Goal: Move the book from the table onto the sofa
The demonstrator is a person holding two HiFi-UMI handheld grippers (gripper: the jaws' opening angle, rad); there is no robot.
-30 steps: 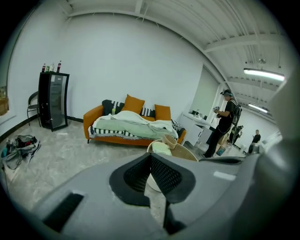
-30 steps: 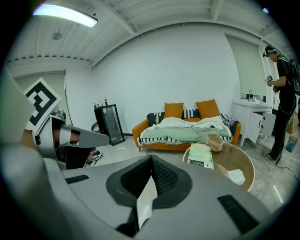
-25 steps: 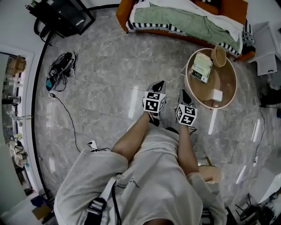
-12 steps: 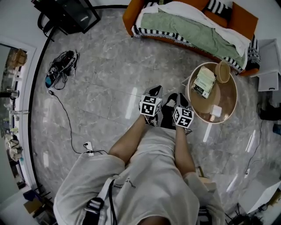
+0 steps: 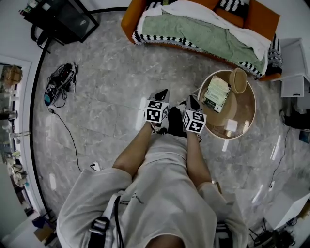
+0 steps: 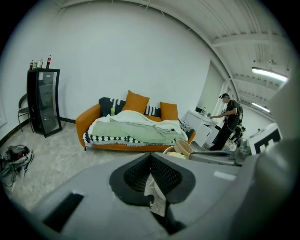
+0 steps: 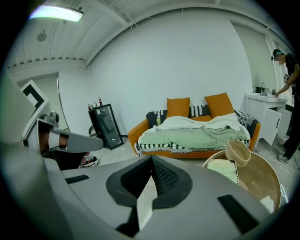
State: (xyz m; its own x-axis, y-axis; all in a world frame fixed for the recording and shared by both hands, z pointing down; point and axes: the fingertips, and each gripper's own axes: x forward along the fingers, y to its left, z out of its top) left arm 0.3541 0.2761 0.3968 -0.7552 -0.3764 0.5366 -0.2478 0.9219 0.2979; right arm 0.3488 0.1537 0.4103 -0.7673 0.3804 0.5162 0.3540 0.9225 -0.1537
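Too small to read: print on the book [image 5: 216, 94] atop the round table [image 5: 240, 110]. Too small to name: a white block [image 5: 231, 127] near that table's front rim. Hidden under the right gripper [image 5: 193, 100]: part of the table's left rim. Cut off at the top edge beyond the table: back of the sofa [image 5: 131, 14]. In the left gripper view, masked by the grey body of the left gripper [image 6: 150, 159]: most of the table.

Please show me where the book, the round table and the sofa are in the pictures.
book [image 5: 216, 94]: head view, middle of its cover.
round table [image 5: 243, 106]: head view, bare wooden top.
sofa [image 5: 130, 17]: head view, orange armrest.
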